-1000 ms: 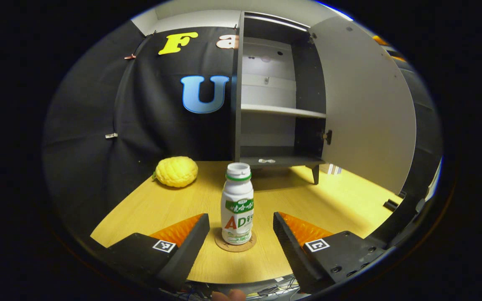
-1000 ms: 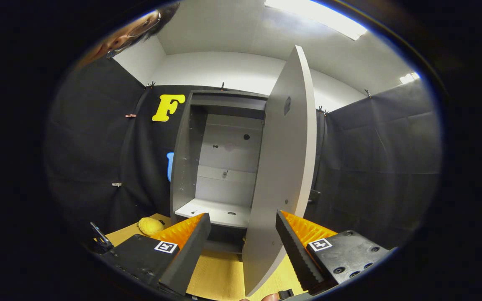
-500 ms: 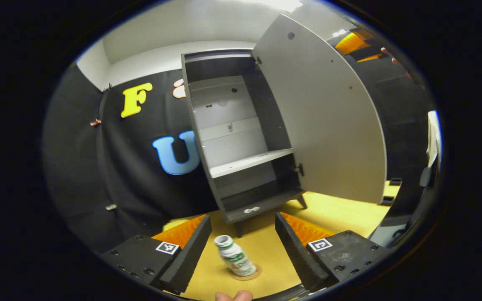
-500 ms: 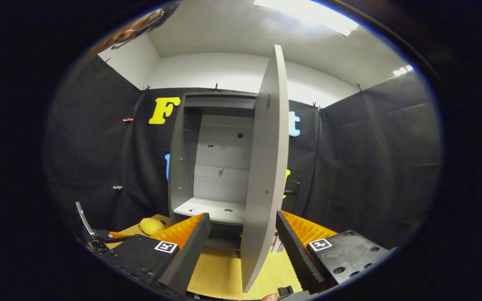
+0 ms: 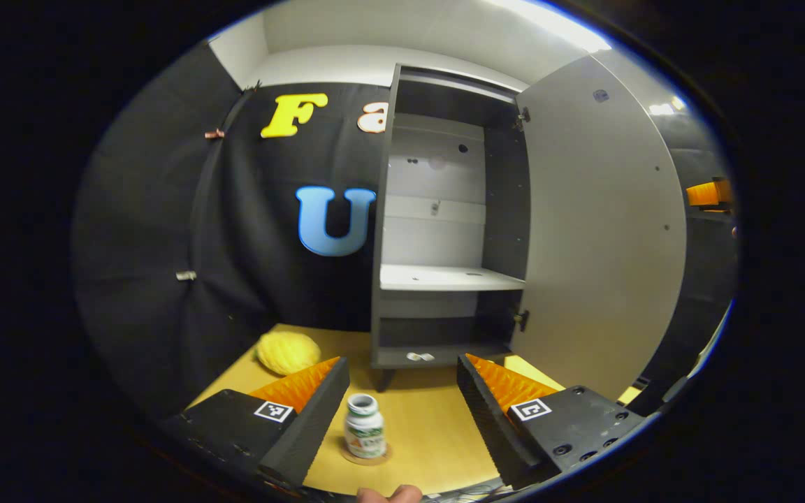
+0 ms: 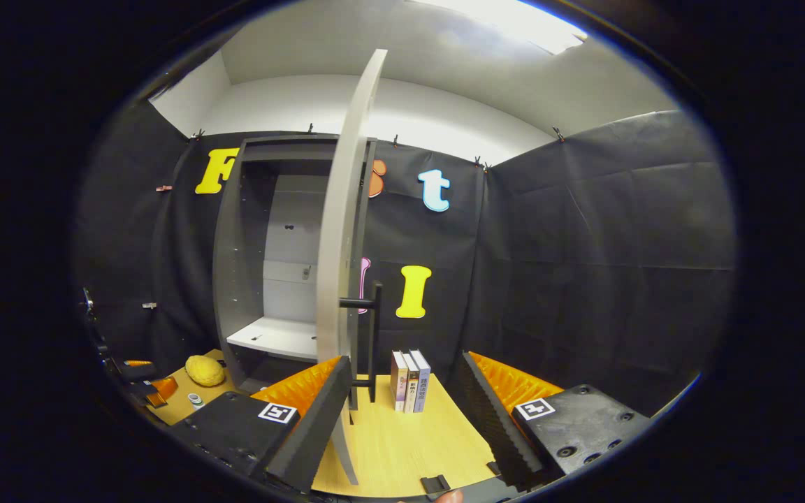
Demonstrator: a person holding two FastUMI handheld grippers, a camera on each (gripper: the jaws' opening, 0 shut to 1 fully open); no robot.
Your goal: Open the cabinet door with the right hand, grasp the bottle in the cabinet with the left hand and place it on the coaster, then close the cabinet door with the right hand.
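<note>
A: In the left gripper view, where is the bottle (image 5: 365, 434)?

B: Upright on the coaster (image 5: 366, 457), on the table (image 5: 430, 426) in front of the cabinet (image 5: 444, 230). The left gripper (image 5: 402, 412) hangs above it, jaws wide apart, gripping nothing; the bottle sits between the fingers in the frame, nearer the left one, apart from both.

A: Its look?

B: One small white bottle, white cap, green and red label. One yellow fruit (image 5: 286, 351) lies left of the cabinet. The door (image 5: 598, 230) stands open.

A: And the right gripper view?

B: The right gripper (image 6: 402, 412) is spread too, empty. The door (image 6: 341, 279) shows edge-on above its left finger; whether they touch, I cannot tell. One black handle (image 6: 367, 335) is on the door, and three books (image 6: 411, 381) stand right of the cabinet (image 6: 263, 258). The bottle (image 6: 196, 400) is tiny, left of the cabinet, by the fruit (image 6: 205, 370).
</note>
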